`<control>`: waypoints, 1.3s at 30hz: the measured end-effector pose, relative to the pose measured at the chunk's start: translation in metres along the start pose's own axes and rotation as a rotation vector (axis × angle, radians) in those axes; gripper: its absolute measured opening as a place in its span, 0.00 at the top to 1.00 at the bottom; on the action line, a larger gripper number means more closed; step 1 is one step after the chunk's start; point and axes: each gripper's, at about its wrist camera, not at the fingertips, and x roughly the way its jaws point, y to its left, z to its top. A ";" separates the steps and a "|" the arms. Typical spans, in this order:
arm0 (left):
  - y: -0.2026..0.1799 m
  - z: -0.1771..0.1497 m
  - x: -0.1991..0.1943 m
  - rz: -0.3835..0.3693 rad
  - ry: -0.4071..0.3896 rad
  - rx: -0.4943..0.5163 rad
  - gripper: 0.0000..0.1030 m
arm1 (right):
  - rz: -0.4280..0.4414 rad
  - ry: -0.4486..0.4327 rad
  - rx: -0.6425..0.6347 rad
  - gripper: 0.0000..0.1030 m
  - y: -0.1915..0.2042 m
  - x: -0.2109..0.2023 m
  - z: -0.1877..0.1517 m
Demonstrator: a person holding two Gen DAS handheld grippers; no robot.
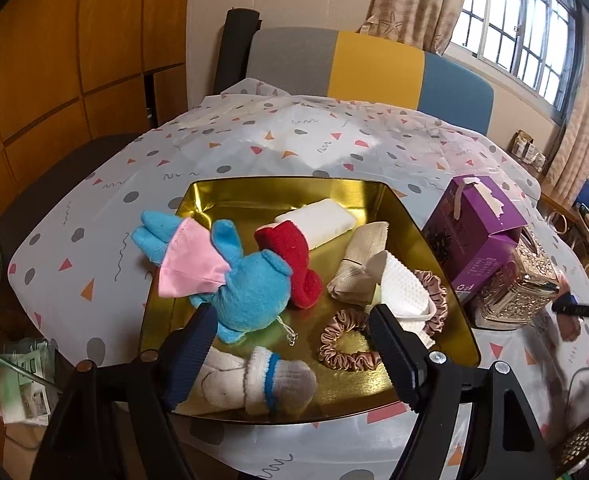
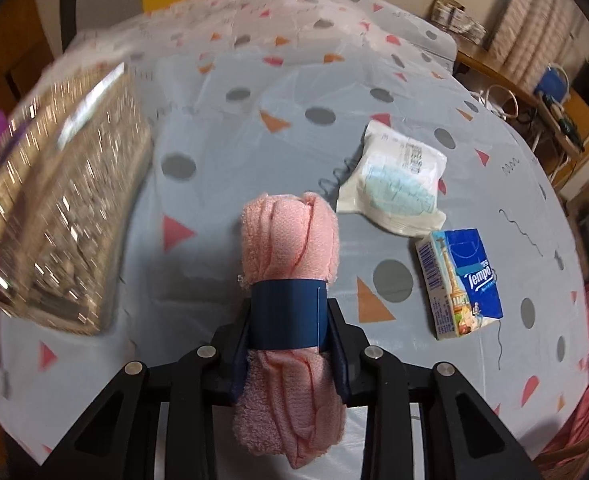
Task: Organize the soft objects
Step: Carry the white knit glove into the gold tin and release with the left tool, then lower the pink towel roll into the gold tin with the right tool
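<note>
A table under a white cloth [image 1: 302, 148] dotted with grey spots and pink and orange triangles carries a shallow gold tray [image 1: 426, 240], and most of the soft things lie in it. Largest there is a blue plush toy [image 1: 246, 288] with a pink fabric piece across it, its tail end hanging over the tray's left rim; beside it a red and white roll [image 1: 294, 256], a beige folded cloth [image 1: 358, 264], a white waffle cloth [image 1: 404, 292], a rolled sock with a blue band [image 1: 266, 384] and a pink satin scrunchie [image 1: 346, 346]. The left gripper [image 1: 294, 336] hovers over the tray's near edge with its jaws wide apart, holding nothing. The right gripper [image 2: 288, 312] is clamped on a rolled peach-pink towel [image 2: 290, 232] (terry-textured, bound by a dark blue band), lifted above the cloth. On the cloth beyond lie a white packet [image 2: 394, 184] and a blue tissue pack [image 2: 460, 284].
</note>
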 end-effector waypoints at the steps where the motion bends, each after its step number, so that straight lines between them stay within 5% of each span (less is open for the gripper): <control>1: -0.001 0.000 0.000 -0.003 0.001 0.003 0.24 | 0.004 -0.010 0.010 0.68 -0.001 -0.003 0.002; 17: -0.014 -0.002 -0.002 -0.034 0.002 0.036 0.24 | 0.049 -0.191 0.022 0.68 0.024 -0.067 0.096; 29: -0.015 -0.003 -0.004 -0.031 -0.002 0.044 0.24 | 0.230 -0.392 -0.206 0.68 0.150 -0.151 0.134; 39: -0.003 -0.003 -0.008 -0.020 -0.011 0.030 0.24 | 0.464 -0.301 -0.441 0.68 0.277 -0.146 0.091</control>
